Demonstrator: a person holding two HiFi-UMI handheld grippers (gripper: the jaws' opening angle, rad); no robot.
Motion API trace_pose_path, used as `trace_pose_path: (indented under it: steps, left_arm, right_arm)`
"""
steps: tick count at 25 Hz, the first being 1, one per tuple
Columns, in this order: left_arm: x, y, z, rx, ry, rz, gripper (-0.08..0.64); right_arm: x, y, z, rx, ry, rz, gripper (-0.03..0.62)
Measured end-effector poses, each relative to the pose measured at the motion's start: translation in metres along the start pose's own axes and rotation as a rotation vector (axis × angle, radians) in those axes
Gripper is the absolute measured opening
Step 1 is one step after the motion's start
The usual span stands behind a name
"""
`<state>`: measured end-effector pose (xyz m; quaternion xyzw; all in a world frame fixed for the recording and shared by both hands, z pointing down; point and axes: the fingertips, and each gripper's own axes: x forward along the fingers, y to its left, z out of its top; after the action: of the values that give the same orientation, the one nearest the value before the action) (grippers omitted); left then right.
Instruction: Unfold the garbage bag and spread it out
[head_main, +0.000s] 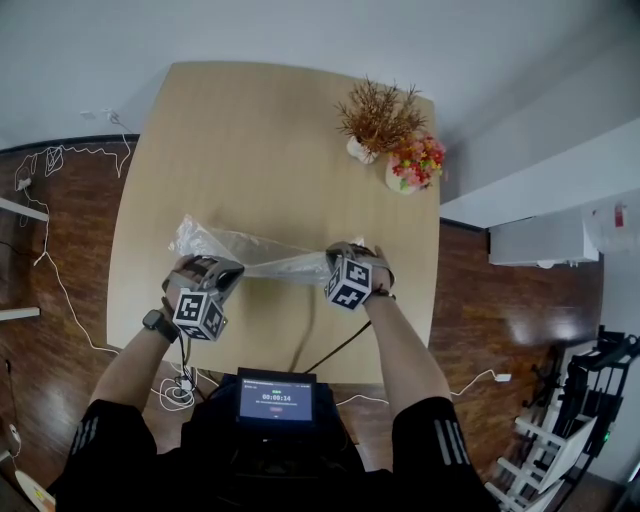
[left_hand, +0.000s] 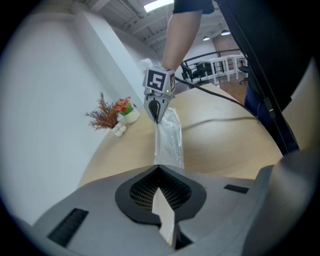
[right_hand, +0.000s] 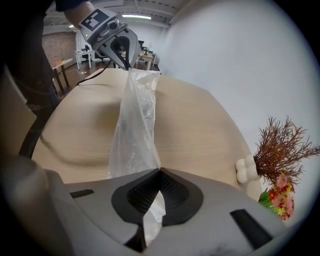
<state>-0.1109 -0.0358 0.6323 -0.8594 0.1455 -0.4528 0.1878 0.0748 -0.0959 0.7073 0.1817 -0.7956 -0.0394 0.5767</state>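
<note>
Garbage bag (head_main: 270, 262): thin, limp, likely slippery film, stretched over the worktop (head_main: 260, 140). Left gripper (head_main: 222, 270) and right gripper (head_main: 342, 252) fingers are clamped on its 2 ends. Grip at edges; overpulling may tear it.

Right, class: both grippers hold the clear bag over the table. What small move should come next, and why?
Probably lower the garbage bag onto the table. The left gripper and right gripper are each shut on one end, and it stretches between them as a narrow, bunched strip; laid down, its edges could be regripped and spread.
</note>
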Motion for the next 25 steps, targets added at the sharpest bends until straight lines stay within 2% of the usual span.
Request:
trace_pose_path:
  steps: [7, 13, 18, 25]
  left_arm:
    - [-0.012, 0.007, -0.004, -0.06, -0.003, 0.026, 0.0]
    - [-0.026, 0.0, -0.007, -0.107, -0.009, 0.023, 0.0]
    - [-0.036, -0.022, -0.006, -0.144, -0.009, 0.002, 0.0]
    - [-0.043, -0.069, -0.006, -0.166, -0.003, -0.06, 0.0]
  right_arm:
    - [-0.04, 0.0, 0.018, -0.019, -0.073, -0.075, 0.018]
    - [-0.076, 0.02, 0.032, -0.058, -0.111, -0.124, 0.02]
    - [-0.098, 0.047, 0.037, -0.058, -0.132, -0.16, 0.021]
    - [-0.108, 0.095, 0.024, -0.005, -0.121, -0.133, 0.026]
